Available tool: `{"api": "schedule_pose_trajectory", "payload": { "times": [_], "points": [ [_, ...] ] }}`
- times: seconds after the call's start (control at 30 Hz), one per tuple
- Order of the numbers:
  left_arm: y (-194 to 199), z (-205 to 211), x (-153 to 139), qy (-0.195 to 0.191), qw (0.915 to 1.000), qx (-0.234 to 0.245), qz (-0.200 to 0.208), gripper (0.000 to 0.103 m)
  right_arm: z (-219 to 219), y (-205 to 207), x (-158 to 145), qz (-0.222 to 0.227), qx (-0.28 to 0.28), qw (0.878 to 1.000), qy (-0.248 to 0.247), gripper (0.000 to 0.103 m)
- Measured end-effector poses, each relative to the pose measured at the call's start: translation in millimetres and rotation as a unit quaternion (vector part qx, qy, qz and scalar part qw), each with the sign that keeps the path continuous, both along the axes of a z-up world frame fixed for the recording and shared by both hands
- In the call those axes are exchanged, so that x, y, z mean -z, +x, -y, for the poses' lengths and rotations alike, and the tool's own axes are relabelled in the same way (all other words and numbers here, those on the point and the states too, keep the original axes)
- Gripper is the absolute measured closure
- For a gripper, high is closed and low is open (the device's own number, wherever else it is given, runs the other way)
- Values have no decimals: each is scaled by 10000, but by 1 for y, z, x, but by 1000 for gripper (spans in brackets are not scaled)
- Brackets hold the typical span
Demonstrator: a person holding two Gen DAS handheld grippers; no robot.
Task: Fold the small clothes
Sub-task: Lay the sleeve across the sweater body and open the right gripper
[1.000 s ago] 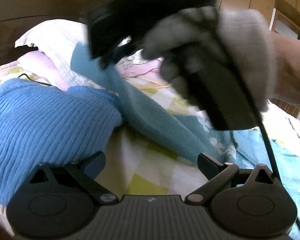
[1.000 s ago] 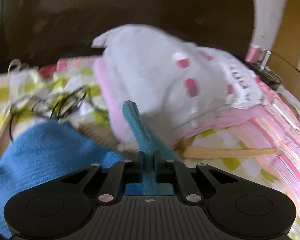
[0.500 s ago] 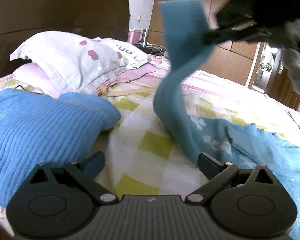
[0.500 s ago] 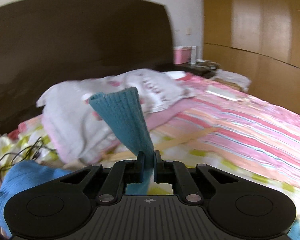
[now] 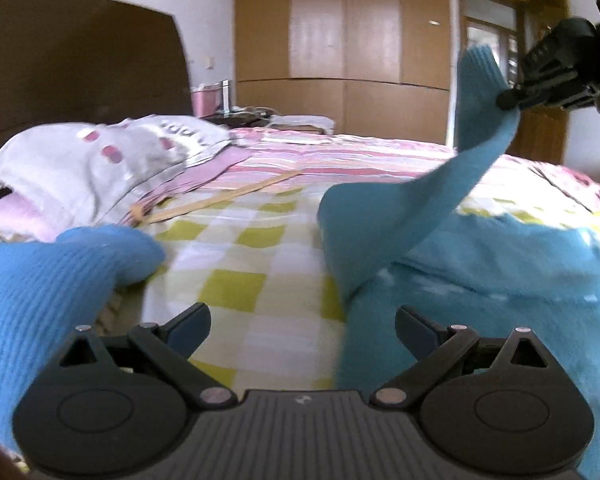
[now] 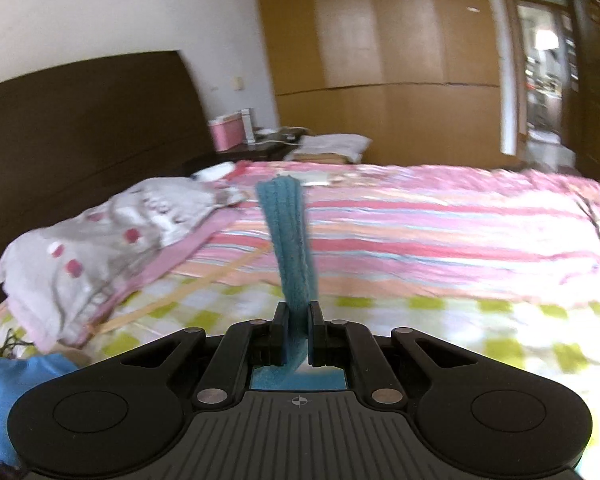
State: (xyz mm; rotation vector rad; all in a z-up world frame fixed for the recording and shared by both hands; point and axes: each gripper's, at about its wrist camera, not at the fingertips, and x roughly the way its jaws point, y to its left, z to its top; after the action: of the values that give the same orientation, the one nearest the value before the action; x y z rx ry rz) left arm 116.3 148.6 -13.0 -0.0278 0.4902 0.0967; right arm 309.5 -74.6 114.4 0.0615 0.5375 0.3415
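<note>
The right gripper (image 6: 298, 332) is clenching a teal knit garment (image 5: 440, 248) by its cuff (lifted at upper right), the rest lying unfolded on the bed (image 5: 260, 264). The left gripper (image 5: 302, 328) is hovering released; folding is barely beginning.

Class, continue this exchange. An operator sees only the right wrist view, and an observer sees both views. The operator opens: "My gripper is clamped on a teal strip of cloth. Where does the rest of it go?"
Observer: From the right gripper the teal strip slopes down to a teal garment lying on the checked bedspread.
Operator: Is the left gripper holding that garment?
Observer: No. The left gripper is open, with nothing between its fingers.
Operator: What lies on its other side?
Observer: A blue ribbed knit, apart from the teal garment, with bare bedspread between them.
</note>
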Motion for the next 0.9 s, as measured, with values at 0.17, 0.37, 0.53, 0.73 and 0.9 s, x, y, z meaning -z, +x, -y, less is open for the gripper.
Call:
{"api": "schedule_pose_trajectory", "payload": {
  "times": [0.17,0.37,0.53,0.73,0.9],
  "points": [
    [-3,15,4,108,9995,289,14,0,61,-16,32,-292,545,9977,261,96],
    [-8,30,9,235,9988,414,-123,0,107,-25,94,-813,1007,9898,600,96],
    [-14,38,5,257,9987,384,-222,0,130,-38,123,-1114,1154,9782,1317,87],
    [-16,49,-1,303,9977,438,-424,0,159,-49,130,-1111,1310,9631,2070,74],
    [-14,67,-9,559,9959,532,-472,0,171,-37,138,-1276,1631,9506,2312,77]
  ]
}}
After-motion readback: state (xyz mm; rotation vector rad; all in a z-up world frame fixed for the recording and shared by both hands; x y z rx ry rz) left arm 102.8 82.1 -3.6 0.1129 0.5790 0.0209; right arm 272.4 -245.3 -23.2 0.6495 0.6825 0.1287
